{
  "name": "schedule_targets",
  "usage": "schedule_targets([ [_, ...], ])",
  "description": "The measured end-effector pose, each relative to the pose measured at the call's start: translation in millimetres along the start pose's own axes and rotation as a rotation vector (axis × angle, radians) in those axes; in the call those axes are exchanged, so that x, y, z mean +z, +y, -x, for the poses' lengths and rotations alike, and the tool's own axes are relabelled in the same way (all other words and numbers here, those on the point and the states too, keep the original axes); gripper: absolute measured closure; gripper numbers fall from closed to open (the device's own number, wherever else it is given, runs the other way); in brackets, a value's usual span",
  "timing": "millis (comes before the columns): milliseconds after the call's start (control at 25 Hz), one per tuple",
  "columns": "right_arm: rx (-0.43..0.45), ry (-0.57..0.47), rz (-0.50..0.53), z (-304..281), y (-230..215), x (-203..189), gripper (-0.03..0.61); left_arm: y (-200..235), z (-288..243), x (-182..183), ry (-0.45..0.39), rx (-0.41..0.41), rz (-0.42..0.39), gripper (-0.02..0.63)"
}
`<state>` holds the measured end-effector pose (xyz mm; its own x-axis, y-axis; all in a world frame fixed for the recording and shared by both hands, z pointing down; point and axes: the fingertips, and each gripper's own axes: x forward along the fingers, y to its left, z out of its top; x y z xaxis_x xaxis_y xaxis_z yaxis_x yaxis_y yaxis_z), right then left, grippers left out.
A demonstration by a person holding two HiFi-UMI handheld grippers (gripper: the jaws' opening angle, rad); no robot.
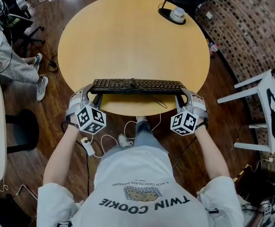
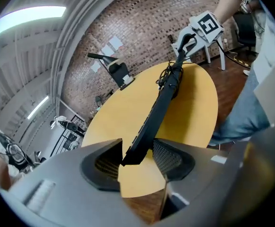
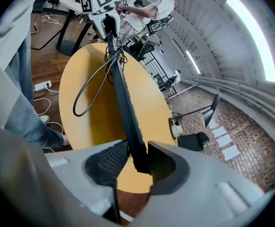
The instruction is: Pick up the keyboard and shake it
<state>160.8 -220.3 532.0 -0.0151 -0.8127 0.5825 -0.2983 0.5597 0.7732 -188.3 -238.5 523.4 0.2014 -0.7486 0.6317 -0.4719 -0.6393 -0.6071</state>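
The round table (image 1: 128, 41) lies ahead of and below both grippers. The keyboard (image 1: 137, 85) spans between them, tipped on edge. The left gripper (image 1: 91, 98) clamps one end and the right gripper (image 1: 182, 100) the other. Only the gripper views show the pads gripping it. Its cable (image 3: 87, 91) loops beneath, faint from the head view. A lamp base (image 1: 177, 14) sits well beyond. The key legends are unreadable.

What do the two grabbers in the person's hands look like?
The left gripper and right gripper are light grey plastic, with dark ridged pads inside the jaws. Each carries a white cube printed with black square markers. The person wears a pale short-sleeved T-shirt.
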Motion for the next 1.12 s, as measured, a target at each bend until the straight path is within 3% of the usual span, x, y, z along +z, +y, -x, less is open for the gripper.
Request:
schedule_targets([
  [160, 0.005, 0.023, 0.048, 2, 12, -5, 0.459, -24, -5, -8, 0.046, -0.059, -0.094, 0.439],
  [560, 0.049, 0.08, 0.118, -5, 38, -11, 0.468, -40, -13, -20, 0.095, -0.104, -0.195, 0.437],
  [1120, 0.159, 0.175, 0.204, -26, 55, -23, 0.458, -62, -24, -32, 0.183, -0.237, -0.255, 0.431],
])
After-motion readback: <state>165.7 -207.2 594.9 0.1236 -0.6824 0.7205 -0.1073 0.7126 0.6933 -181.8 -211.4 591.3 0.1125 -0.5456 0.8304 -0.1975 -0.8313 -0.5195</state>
